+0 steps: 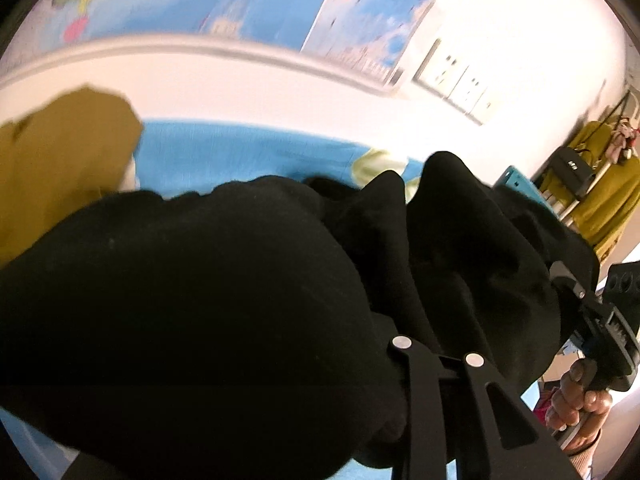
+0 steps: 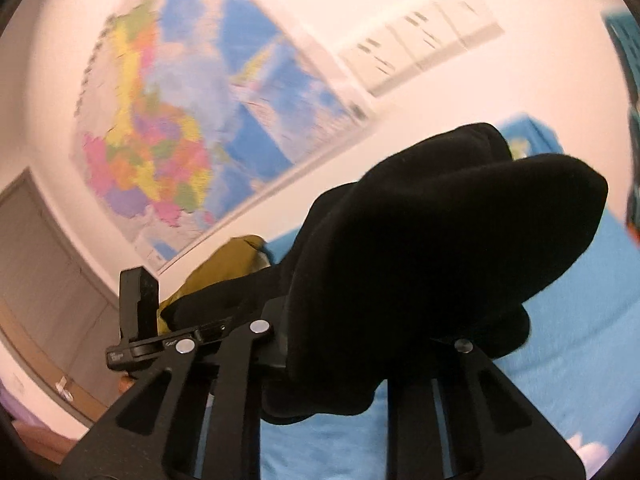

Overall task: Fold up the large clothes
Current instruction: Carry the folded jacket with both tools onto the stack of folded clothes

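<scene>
— Nearest the left claw: black garment, heaped over both fingers, filling the lower half of the left wrist view.

— Closed on it?

— Linkage arms drawn close together, cloth bunched between and around them; fingertips buried, so cannot tell for sure.

— And the right claw?

— Same black garment, draped over the fingers and bulging up ahead of them. Linkage arms set wide apart, but tips hidden under the cloth; grip not visible, cannot tell.

— Below the garment?

— Blue sheet, ahead of and under the left claw; also right of and under the right claw.

— Anything else around?

— Mustard cloth left of and ahead of the left claw, touching the black heap's edge. Right claw's body and a hand gripping its handle, low to the right. Map on the wall ahead of the right claw, blurred.
</scene>
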The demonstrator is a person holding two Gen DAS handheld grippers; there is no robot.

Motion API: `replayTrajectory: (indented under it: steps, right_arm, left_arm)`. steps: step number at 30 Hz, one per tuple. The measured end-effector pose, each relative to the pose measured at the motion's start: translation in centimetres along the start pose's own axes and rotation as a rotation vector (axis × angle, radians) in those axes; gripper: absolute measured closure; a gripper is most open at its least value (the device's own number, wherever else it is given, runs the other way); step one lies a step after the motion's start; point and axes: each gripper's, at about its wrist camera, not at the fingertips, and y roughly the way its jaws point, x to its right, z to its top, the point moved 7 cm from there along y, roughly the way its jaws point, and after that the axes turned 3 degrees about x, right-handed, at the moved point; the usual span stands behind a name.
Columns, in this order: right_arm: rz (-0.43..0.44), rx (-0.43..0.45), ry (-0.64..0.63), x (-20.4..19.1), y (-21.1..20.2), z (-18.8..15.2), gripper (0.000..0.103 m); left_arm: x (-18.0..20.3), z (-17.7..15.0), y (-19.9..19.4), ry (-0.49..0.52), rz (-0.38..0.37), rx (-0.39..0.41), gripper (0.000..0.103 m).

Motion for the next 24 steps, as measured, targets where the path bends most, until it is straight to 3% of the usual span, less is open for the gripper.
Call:
replayTrajectory:
  steps: [7,13,19,24]
  right_arm:
    - [0.088,0.088,-0.148,-6.5,-0.3,4.7,0.084]
    - [0.157,0.143,-0.244,-12.1,1.0,8.4,0.085]
    - [0.294,0.197,-0.322,-19.9,4.6,12.8,0.085]
    - [0.46,0.219,-0.36,-27.6,10.4,14.5,0.085]
  left_arm:
    - [0.2,4.3,-5.4,0.009,-0.038,0.094,0.077]
    - [-0.7,9.5,-12.1,0.053,0.012,0.24,0.078]
    - [-3.5,15.2,-18.8,0.058,0.115,0.386,0.078]
    - [-9.8,19.2,-25.4,0.02,0.266,0.553,0.078]
